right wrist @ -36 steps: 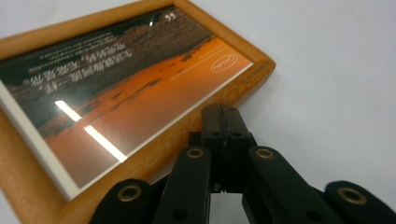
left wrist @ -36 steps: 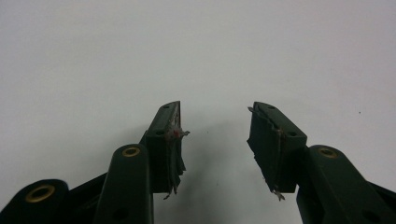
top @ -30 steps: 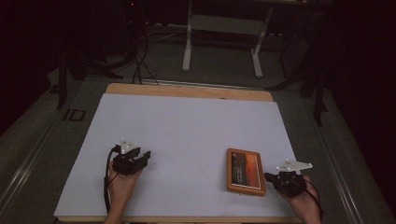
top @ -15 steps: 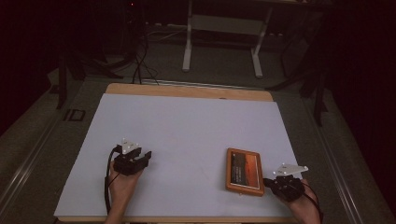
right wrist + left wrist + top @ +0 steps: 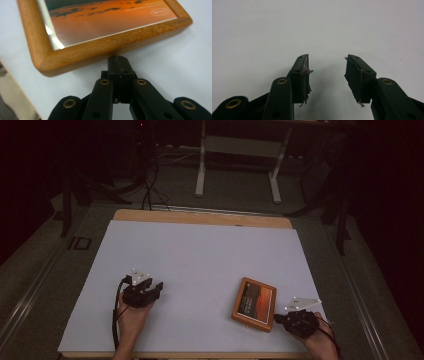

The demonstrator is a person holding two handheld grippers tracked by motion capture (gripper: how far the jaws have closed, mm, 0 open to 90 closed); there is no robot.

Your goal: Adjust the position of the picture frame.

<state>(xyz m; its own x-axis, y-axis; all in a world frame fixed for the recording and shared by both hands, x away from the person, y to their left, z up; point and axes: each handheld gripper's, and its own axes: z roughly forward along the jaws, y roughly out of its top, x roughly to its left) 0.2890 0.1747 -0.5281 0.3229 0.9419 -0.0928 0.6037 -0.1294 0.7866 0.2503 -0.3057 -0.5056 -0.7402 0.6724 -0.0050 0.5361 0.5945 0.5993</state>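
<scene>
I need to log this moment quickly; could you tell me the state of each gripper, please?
Left gripper: open, holding nothing, above the white table surface.
Right gripper: closed, empty, tips at the wooden picture frame.

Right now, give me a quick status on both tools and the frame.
Left tool open over bare white table. Right tool shut, empty, tips at the edge of the flat-lying wooden picture frame. Nothing in the way.
</scene>
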